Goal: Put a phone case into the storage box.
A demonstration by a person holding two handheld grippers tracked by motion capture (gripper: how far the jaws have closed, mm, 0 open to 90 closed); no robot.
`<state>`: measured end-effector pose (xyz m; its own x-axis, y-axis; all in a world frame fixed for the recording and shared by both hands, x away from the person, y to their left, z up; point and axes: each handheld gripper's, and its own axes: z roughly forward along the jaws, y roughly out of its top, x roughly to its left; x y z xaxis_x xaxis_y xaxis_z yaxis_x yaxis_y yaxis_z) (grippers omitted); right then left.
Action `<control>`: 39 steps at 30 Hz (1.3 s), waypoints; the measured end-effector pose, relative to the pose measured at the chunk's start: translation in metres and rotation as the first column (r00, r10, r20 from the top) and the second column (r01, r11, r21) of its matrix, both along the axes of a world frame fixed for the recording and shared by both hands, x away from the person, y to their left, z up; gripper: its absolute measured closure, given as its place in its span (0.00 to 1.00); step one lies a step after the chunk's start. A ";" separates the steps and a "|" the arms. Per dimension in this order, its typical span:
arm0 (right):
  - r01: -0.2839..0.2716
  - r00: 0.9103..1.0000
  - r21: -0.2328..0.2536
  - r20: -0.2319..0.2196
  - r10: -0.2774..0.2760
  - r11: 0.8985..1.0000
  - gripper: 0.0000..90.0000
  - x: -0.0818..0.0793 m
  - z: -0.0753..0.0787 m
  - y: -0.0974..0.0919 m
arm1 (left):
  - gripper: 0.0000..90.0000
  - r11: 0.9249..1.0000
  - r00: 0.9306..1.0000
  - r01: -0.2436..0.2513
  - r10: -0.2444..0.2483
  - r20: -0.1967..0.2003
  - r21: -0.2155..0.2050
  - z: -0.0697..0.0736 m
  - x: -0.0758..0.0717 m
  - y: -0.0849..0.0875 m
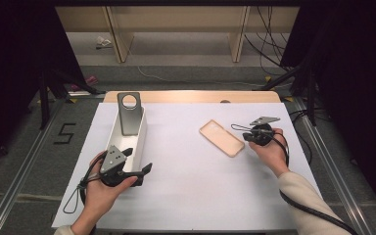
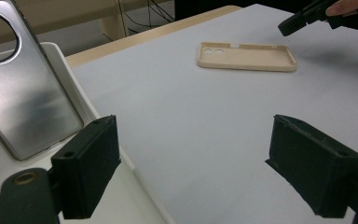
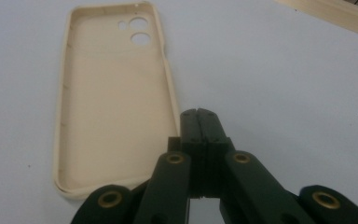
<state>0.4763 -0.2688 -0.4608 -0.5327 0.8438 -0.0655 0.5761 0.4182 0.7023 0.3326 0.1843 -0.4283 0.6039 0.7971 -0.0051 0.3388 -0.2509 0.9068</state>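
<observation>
A beige phone case (image 1: 221,138) lies open side up on the white table sheet, right of centre; it also shows in the left gripper view (image 2: 246,57) and the right gripper view (image 3: 114,98). My right gripper (image 1: 247,137) is shut with nothing between its jaws, its tip (image 3: 200,119) just beside the case's long edge, not touching it. A grey metallic phone back (image 1: 129,115) with a round camera hole leans upright in a white bin (image 1: 142,134) at the left. My left gripper (image 1: 138,159) is open and empty beside the bin's near end (image 2: 193,168).
The bin's rim (image 2: 81,95) runs close by the left jaw. The right gripper (image 2: 303,18) appears far off in the left gripper view. A wooden table edge (image 1: 191,96) borders the sheet at the back. Black stand legs and cables flank the table.
</observation>
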 end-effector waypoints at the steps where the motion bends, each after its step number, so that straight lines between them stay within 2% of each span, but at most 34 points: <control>1: -0.001 1.000 -0.010 -0.005 0.001 1.000 1.00 0.000 -0.001 0.000 | 0.17 1.000 1.000 0.001 -0.001 0.000 0.001 0.000 0.000 0.000; 16: 0.001 0.998 -0.050 -0.058 -0.004 0.999 1.00 0.007 -0.014 0.000 | 0.17 1.000 1.000 0.005 -0.005 0.000 0.003 0.000 0.000 -0.001; 26: -0.015 0.997 -0.047 -0.079 0.011 0.999 1.00 0.007 -0.014 0.000 | 0.17 1.000 1.000 0.006 -0.006 0.003 0.003 0.000 0.000 -0.002; 33: -0.070 0.992 -0.066 -0.111 0.062 0.995 1.00 0.003 -0.012 0.007 | 0.17 1.000 1.000 0.006 -0.006 0.004 0.004 0.001 -0.001 -0.002; 39: -0.137 0.980 -0.074 -0.158 0.124 0.988 1.00 -0.004 -0.012 0.016 | 0.17 1.000 1.000 0.006 -0.006 0.004 0.005 0.001 -0.001 -0.002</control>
